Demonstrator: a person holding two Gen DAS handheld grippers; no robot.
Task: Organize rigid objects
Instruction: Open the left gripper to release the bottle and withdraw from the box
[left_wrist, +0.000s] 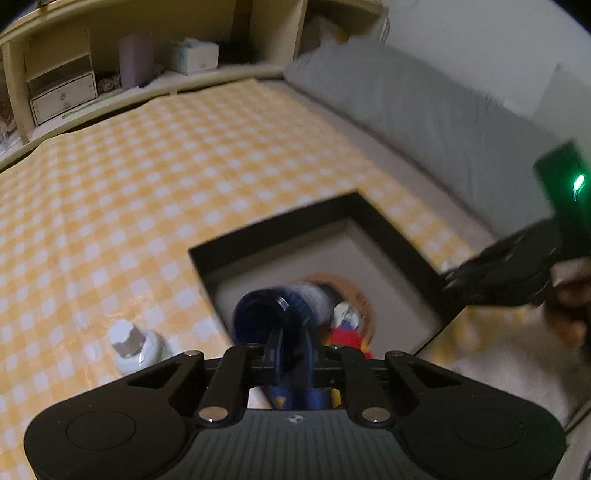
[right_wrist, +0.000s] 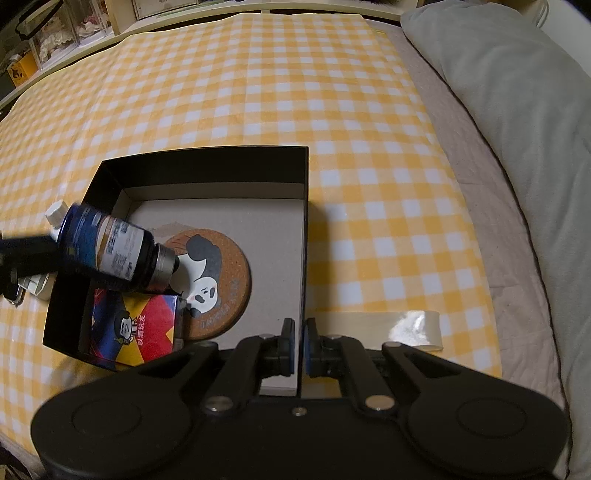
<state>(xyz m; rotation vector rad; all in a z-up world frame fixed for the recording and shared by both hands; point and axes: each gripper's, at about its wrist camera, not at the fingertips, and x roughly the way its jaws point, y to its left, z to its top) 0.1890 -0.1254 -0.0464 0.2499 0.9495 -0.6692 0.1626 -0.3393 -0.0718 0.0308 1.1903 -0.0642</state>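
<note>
We see the right tongs (right_wrist: 299, 345) pinched onto the near wall of the black box (right_wrist: 207, 162). The left tongs (left_wrist: 291, 349) clamp a dark blue bottle (right_wrist: 110, 254), tilted over the box interior, above a colourful carton (right_wrist: 140, 332) and a round panda coaster (right_wrist: 218, 280). A white bottle (left_wrist: 129, 347) stands outside on the yellow checked cloth (right_wrist: 258, 92).

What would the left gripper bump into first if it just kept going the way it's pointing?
Probably nothing before its load does: the left gripper carries a dark blue bottle slanting down over the black box. The bottle's capped end would likely meet the round panda coaster on the box floor, though depth is hard to judge.
</note>
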